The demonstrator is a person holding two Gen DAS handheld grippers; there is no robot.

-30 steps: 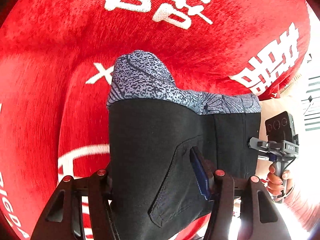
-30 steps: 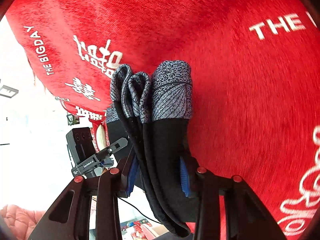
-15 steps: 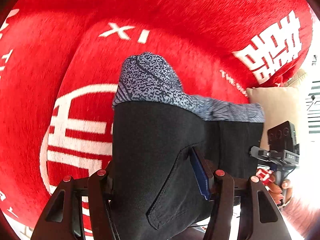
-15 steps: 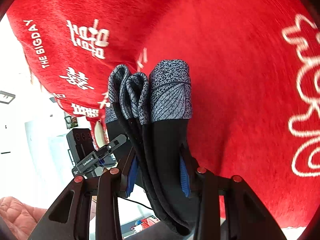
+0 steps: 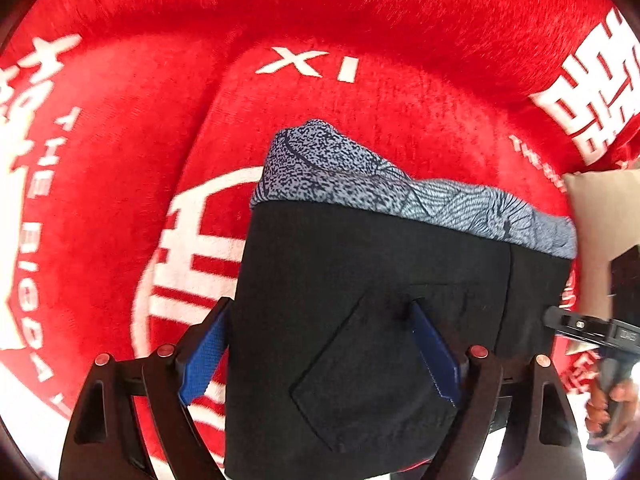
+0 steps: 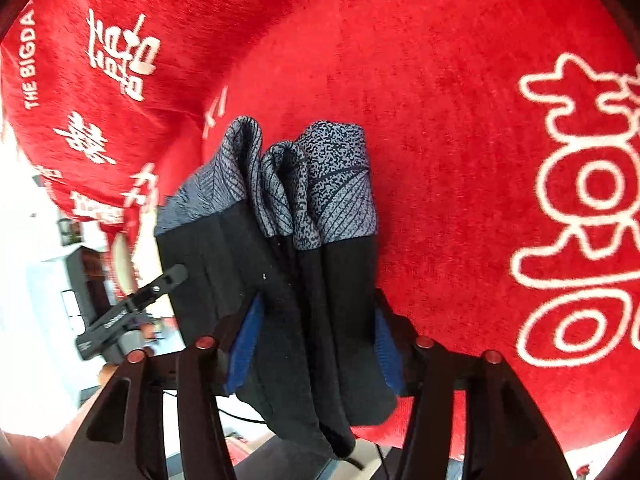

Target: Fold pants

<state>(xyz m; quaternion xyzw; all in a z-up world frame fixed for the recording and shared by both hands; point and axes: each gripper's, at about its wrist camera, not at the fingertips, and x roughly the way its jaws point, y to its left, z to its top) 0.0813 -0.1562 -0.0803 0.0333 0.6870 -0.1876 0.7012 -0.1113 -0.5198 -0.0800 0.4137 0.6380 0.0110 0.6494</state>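
The pants [image 5: 360,280] are black with a grey patterned waistband, folded into a thick bundle of several layers and held between both grippers above a red cover. My left gripper [image 5: 320,348] is shut on the black cloth near a back pocket, blue pads pressing each side. My right gripper [image 6: 316,340] is shut on the other end of the bundle [image 6: 304,240], where the folded layers and waistband edges [image 6: 304,176] show end-on. The right gripper shows at the right edge of the left wrist view [image 5: 592,328]; the left gripper shows at the left of the right wrist view [image 6: 132,304].
A red plush cover [image 5: 360,40] with white lettering and characters lies under and behind the pants, also in the right wrist view [image 6: 480,120]. A beige cushion [image 5: 600,220] sits at the right edge. A bright room lies past the cover's left edge [image 6: 40,260].
Both grippers have carried the folded pants across and down toward the red cover. The jaws of both stand wider around the bundle. The grip on the cloth is unchanged.
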